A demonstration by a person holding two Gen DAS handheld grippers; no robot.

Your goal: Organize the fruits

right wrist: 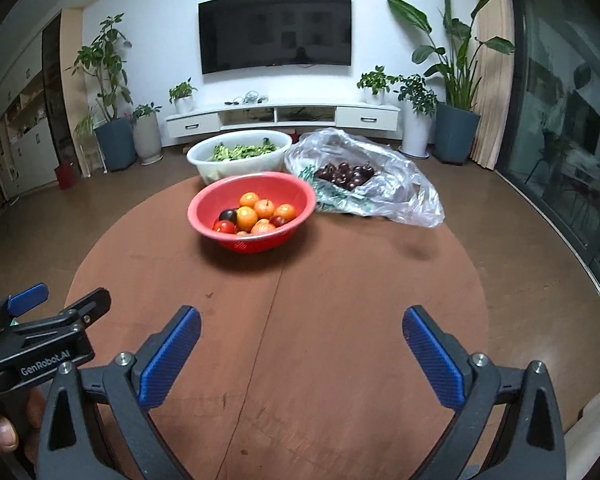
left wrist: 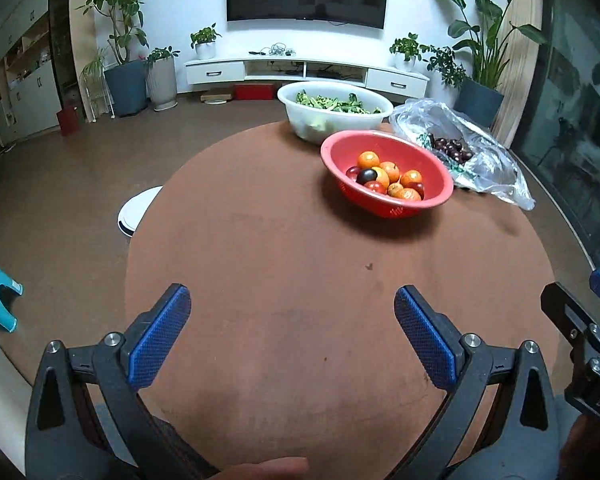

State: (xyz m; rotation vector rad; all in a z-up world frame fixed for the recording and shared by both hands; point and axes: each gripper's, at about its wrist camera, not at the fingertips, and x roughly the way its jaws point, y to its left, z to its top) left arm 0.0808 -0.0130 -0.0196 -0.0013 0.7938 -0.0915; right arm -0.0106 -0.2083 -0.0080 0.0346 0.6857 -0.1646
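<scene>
Right wrist view: the right gripper [right wrist: 301, 330] hovers over the round brown table [right wrist: 340, 300], jaws spread wide, holding nothing. The left gripper [left wrist: 292, 310] is equally wide and empty. The red bowl [right wrist: 204, 210] of oranges and dark fruit sits mid-table; what look like plums [right wrist: 346, 174] lie in the plastic bag [right wrist: 400, 196] beside it.

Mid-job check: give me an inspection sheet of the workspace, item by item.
Surface: round brown table, bare near the grippers.
Job's things: red bowl holding orange and dark fruit; plastic bag of dark fruit beside it.
Clutter: white bowl of greens behind.
Grippers: left gripper and right gripper open, holding nothing.
Cables: some on the TV stand.
Surroundings: TV, potted plants, white stool.
</scene>
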